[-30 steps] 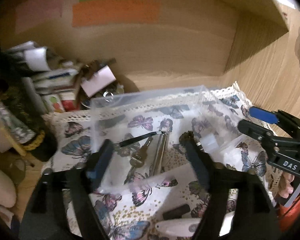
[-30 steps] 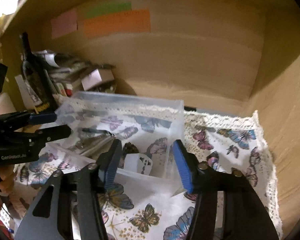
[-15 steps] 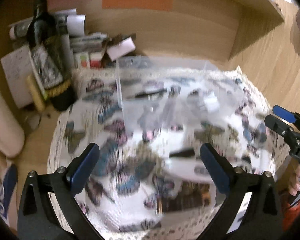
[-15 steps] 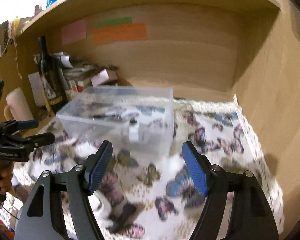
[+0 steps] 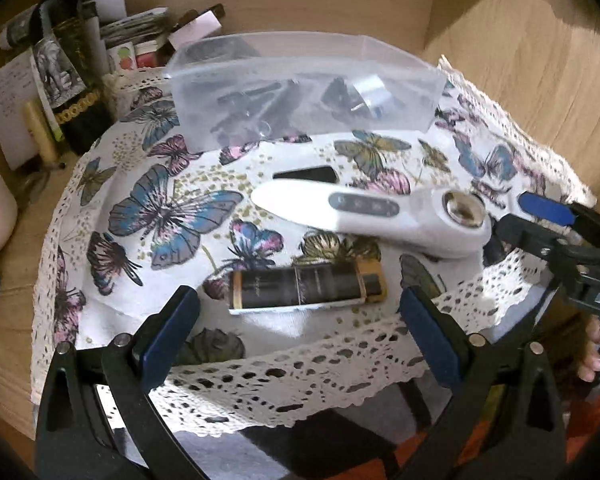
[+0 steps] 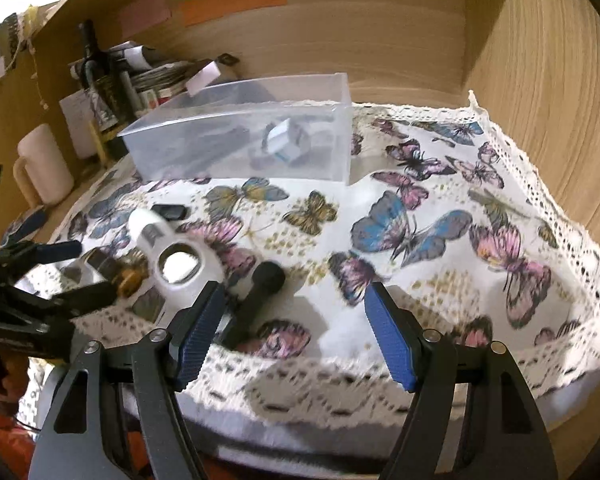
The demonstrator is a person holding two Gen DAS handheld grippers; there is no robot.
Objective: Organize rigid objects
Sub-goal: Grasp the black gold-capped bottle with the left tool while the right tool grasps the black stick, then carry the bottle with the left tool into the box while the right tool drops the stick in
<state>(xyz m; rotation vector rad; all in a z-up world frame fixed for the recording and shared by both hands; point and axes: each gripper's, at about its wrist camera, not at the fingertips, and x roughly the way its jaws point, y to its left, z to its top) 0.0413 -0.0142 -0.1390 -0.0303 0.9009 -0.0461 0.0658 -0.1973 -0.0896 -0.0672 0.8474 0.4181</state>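
A clear plastic bin (image 5: pixel 300 92) (image 6: pixel 244 148) holding several small items stands at the back of the butterfly cloth. In front of it lie a white handheld device (image 5: pixel 376 216) (image 6: pixel 172 256), a dark tube with a gold cap (image 5: pixel 304 286) (image 6: pixel 116 272), a small black piece (image 5: pixel 306 174) (image 6: pixel 172 211) and a black cylinder (image 6: pixel 256 300). My left gripper (image 5: pixel 300 328) is open and empty just in front of the dark tube. My right gripper (image 6: pixel 292 332) is open and empty over the cloth's front edge, next to the black cylinder.
A wine bottle (image 5: pixel 66 76), papers and boxes (image 5: pixel 140 36) crowd the back left corner. A cream mug (image 6: pixel 44 168) stands at the left. Wooden walls close the back and right. The lace cloth edge (image 5: pixel 300 368) hangs over the front.
Both grippers have pulled back from the bin toward the front edge of the cloth and opened wider. The loose items on the cloth have come into view.
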